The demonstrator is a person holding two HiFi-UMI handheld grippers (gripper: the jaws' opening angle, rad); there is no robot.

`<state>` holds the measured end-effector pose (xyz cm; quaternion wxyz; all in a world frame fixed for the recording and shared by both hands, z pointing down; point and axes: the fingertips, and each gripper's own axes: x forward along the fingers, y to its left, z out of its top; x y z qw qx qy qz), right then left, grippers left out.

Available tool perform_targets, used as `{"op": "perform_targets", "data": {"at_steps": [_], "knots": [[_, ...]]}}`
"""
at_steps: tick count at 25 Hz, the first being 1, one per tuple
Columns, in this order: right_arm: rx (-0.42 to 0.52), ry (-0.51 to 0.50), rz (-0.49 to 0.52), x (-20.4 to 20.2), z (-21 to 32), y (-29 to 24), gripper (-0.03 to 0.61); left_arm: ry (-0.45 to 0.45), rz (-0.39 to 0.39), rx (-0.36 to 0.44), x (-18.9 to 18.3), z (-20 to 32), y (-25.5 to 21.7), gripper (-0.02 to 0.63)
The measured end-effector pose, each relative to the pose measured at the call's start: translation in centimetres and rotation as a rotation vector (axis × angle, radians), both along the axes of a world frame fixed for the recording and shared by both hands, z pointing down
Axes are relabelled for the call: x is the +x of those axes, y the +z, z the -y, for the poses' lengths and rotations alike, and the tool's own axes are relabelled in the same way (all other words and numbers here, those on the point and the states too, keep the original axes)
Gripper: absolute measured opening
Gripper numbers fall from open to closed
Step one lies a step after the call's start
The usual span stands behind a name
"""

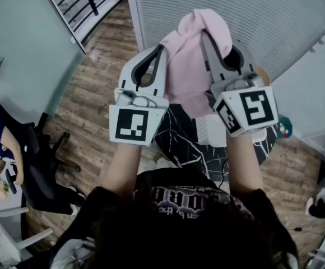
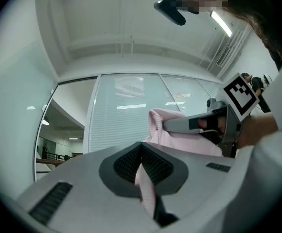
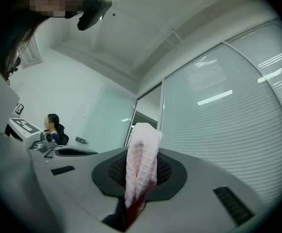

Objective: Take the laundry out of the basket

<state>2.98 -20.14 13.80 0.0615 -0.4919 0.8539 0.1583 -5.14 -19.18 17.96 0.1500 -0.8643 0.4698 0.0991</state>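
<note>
Black printed T-shirt point(image 1: 199, 199); white hand-held grippers point(image 1: 161, 48) point(image 1: 205, 35)

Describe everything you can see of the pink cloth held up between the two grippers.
The pink cloth is pale pink, soft fabric; the right gripper view shows a fine waffle-like weave. It is held up in the air, bunched and creased, its top humped above the jaws and the rest hanging down between them. The left gripper pinches a fold on one side and the right gripper a fold on the other, both shut on it. Nothing else visibly touches it.
</note>
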Motion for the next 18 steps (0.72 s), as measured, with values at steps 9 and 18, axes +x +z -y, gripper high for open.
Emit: {"op": "perform_targets", "data": {"at_steps": [9,18], "knots": [[-0.017,-0.116,-0.003,-6.2,0.0,0.8,0.055,-0.11,-0.009,0.004,-5.7,-0.9,0.1,0.0],[-0.073,-0.189,0.001,-11.3,-0.4,3.6,0.055,-0.199,-0.012,-0.026,-10.7,-2.0,1.4,0.0]]}}
